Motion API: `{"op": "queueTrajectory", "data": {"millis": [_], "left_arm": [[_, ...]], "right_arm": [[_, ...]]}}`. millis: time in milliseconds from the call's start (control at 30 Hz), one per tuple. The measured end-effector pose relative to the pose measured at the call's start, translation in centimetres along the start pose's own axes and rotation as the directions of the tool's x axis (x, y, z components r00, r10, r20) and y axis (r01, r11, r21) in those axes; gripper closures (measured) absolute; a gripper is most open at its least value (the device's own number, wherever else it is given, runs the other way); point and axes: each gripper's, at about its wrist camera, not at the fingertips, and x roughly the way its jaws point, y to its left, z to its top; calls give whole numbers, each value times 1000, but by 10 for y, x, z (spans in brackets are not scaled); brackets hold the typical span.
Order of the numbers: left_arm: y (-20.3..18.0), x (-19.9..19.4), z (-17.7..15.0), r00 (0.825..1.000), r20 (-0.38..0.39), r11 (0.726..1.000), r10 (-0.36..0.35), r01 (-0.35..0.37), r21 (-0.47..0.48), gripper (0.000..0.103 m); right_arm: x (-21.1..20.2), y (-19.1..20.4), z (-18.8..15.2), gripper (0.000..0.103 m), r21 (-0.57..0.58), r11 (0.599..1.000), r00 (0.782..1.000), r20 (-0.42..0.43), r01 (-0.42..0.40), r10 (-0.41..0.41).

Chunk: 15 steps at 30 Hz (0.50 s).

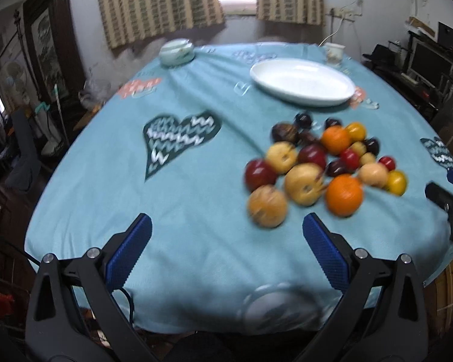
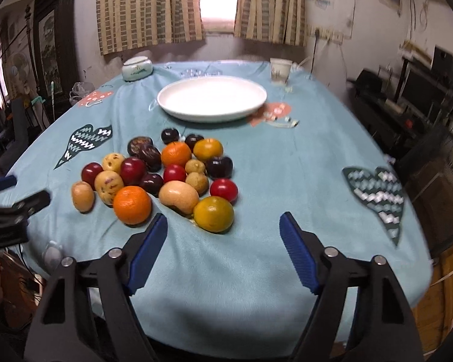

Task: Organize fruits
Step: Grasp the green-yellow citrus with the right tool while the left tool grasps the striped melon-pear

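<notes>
Right wrist view shows a heap of fruit (image 2: 163,175) on the tabletop (image 2: 287,181), which is draped in a soft, fleecy teal cloth printed with dark zigzag hearts; the fruit is round and smooth-skinned: glossy oranges, red and dark plums, speckled yellow pieces; a white glazed oval plate (image 2: 212,98), empty, sits just beyond the heap; a lidded ceramic jar (image 2: 136,68) and a paper cup (image 2: 280,70) stand at the far edge. The right gripper (image 2: 223,226) hangs above the near cloth, jaws wide apart, holding nothing; its blue pads are ribbed. The left gripper (image 1: 226,226) likewise hovers, jaws spread and empty, fruit ahead to its right. Striped curtains (image 2: 148,9) frame a bright window.
</notes>
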Motion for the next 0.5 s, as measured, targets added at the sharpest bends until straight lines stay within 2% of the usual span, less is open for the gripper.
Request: {"op": "queueTrajectory", "data": {"millis": [67,133,167,200,267,333,367,433,500], "left_arm": [[5,5,-5,1000,-18,1000,0,0,-6,2],[8,11,-7,999,-38,1000,-2,1,-14,2],[9,13,-8,999,-45,1000,-3,3,-18,2],[10,16,-8,999,-52,1000,-5,4,-19,2],[7,18,-8,998,-56,1000,-7,6,-13,2],[3,21,-8,998,-60,1000,-17,18,3,2],[1,22,-8,998,-63,1000,-21,21,9,2],[-3,26,-7,997,-69,1000,-23,24,18,2],[-5,29,-7,997,-71,999,-29,30,23,2]], "right_arm": [[20,-1,1,31,-2,1000,999,-45,-1,1],[39,-1,2,45,-1,1000,997,-81,1,-1],[48,-2,1,56,4,1000,995,-96,-6,6],[57,-5,0,56,24,998,993,-105,-57,59],[68,-5,-1,56,50,993,985,-131,-110,116],[80,1,-2,55,41,989,975,-168,-139,144],[81,3,-3,55,38,990,977,-162,-137,141],[81,5,-2,64,34,989,978,-146,-147,151],[76,5,-1,64,43,987,978,-137,-152,156]]}}
